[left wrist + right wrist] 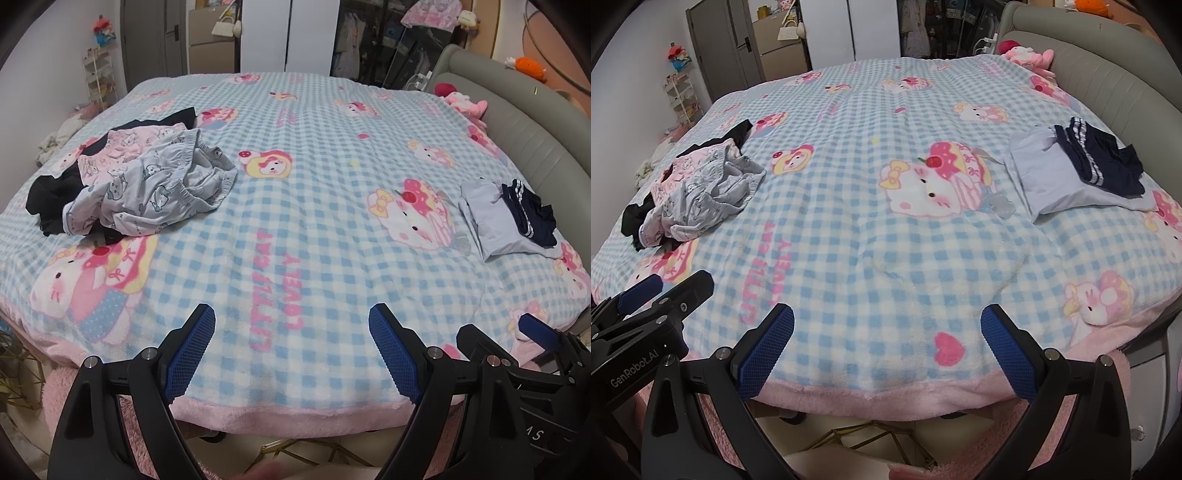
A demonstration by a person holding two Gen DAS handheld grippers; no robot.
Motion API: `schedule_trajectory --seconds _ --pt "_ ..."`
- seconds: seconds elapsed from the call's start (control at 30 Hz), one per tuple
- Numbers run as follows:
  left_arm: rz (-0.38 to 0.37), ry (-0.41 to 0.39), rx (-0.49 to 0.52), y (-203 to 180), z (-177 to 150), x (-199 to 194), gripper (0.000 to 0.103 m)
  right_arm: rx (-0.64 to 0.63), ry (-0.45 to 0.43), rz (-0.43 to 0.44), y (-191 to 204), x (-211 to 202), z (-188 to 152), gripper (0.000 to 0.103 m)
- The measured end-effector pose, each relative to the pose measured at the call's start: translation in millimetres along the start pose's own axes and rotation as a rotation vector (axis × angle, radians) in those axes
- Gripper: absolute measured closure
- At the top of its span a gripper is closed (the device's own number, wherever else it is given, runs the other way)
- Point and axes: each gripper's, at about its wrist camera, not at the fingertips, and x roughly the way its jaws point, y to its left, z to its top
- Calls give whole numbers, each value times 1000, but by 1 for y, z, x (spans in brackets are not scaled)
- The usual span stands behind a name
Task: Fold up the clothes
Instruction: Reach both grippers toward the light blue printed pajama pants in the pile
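Clothes (140, 184) are heaped unfolded at the blanket's (295, 206) left side; a folded stack (506, 221) is laid at its right. Both the left gripper (291, 325) and right gripper (886, 325) are held wide apart, empty, over the near edge.

In the heap of unfolded clothes (147, 184), black garments (48, 199) lie mostly buried under grey printed pyjamas (162, 192); the navy skirt (1097, 162) covers part of the folded pale-blue shirt (1052, 181).

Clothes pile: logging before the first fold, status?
Both jaws open, empty. Clothes pile unfolded, far left. Folded stack far right. Nothing in the way.
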Motion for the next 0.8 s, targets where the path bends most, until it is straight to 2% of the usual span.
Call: schedule_trajectory --seconds 0.13,0.2,0.3,0.37,0.47,0.57,0.7,0.77,0.8 --pt "-62 24 -50 18 12 8 16 -42 -1 -2 15 2 5 0" --pt "-74 6 -51 26 17 7 16 -73 -20 3 24 -1 8 0" --pt "-108 1 -93 49 25 9 16 -111 -34 76 32 2 26 0" --pt "-118 -3 -151 70 30 11 16 -158 -51 95 49 11 39 0" --pt "-63 -25 -225 108 34 14 16 -218 -54 138 77 29 60 2" --pt "-25 -22 -295 152 43 28 16 -240 -19 206 108 53 80 4" --pt "-1 -24 -349 198 63 49 16 -279 20 273 156 90 104 12" --pt "13 -33 -352 212 77 64 21 -295 35 264 181 112 113 21" --pt "24 -34 -350 219 83 73 26 -308 44 243 194 125 116 31"
